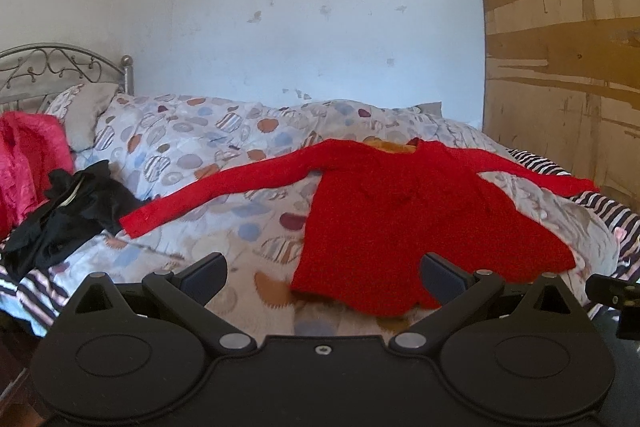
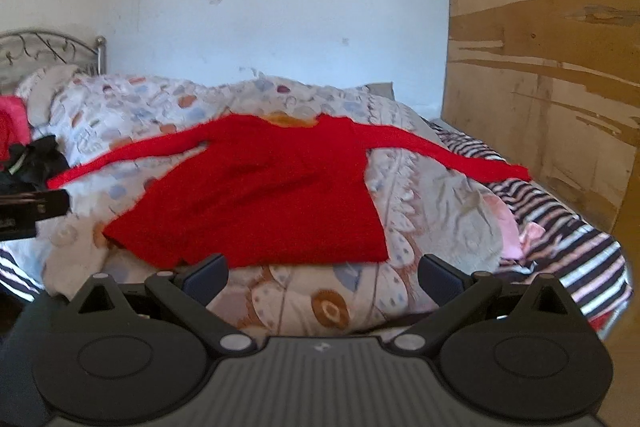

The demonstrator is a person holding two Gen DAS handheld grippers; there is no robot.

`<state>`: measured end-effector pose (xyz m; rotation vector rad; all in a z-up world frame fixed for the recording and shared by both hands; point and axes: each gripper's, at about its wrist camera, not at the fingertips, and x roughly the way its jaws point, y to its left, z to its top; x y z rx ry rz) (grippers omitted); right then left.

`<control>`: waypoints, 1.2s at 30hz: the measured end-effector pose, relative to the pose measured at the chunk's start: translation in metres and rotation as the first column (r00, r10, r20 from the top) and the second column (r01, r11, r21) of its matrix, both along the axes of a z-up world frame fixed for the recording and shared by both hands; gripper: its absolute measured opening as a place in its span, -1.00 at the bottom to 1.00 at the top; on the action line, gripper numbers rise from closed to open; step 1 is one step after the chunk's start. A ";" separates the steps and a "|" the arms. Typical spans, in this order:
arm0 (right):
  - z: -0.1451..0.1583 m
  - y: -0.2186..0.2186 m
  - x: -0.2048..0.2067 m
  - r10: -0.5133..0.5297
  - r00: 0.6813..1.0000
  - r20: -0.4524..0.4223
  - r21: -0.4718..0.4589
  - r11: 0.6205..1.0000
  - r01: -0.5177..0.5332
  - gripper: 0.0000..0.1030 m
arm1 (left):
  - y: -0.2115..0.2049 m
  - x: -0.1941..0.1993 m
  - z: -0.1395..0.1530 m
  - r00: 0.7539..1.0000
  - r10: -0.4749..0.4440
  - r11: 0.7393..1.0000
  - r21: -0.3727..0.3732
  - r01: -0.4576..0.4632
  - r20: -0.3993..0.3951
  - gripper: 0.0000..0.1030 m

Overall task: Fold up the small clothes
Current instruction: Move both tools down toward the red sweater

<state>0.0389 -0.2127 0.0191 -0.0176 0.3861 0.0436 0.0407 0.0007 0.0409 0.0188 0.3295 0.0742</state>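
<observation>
My left tool (image 1: 323, 277) spread wide, empty; right tool (image 2: 323, 275) same. Red sweater (image 1: 400, 211) flat on quilt (image 1: 192, 143), sleeves out. Black clothes (image 1: 68, 211) left. Metal headboard (image 1: 52, 67), white wall (image 1: 300, 19), wooden panel (image 1: 560, 27) right.

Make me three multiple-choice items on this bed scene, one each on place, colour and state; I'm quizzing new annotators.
1. Where does the black garment lie?
A. by the sweater's left cuff
B. on the sweater's body
C. on the floor

2. What colour is the spread sweater?
A. blue
B. red
C. white

3. How do the left gripper and right gripper stand?
A. both clamping cloth
B. one shut
C. both open, empty

Answers: 1 A, it is bunched beside that cuff; 2 B, plainly red; 3 C, the fingers are apart with nothing between them.
</observation>
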 end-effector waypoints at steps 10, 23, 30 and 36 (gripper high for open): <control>0.018 -0.010 0.041 0.006 1.000 -0.004 -0.011 1.000 -0.006 1.00 | -0.008 0.058 0.015 0.998 -0.031 1.000 0.003 0.031 -0.059 0.99; 0.012 -0.044 0.134 -0.023 0.998 -0.059 -0.029 0.999 0.021 1.00 | -0.022 0.152 0.011 0.995 -0.025 1.000 0.007 0.025 -0.100 0.99; 0.003 -0.093 0.175 0.001 1.000 0.013 0.065 0.998 -0.002 1.00 | -0.030 0.197 -0.003 0.991 -0.023 1.000 -0.006 0.023 -0.130 0.99; -0.005 -0.167 0.207 -0.035 0.996 0.078 0.261 0.965 0.013 1.00 | -0.034 0.232 -0.020 0.988 -0.012 0.999 -0.036 0.007 -0.152 0.99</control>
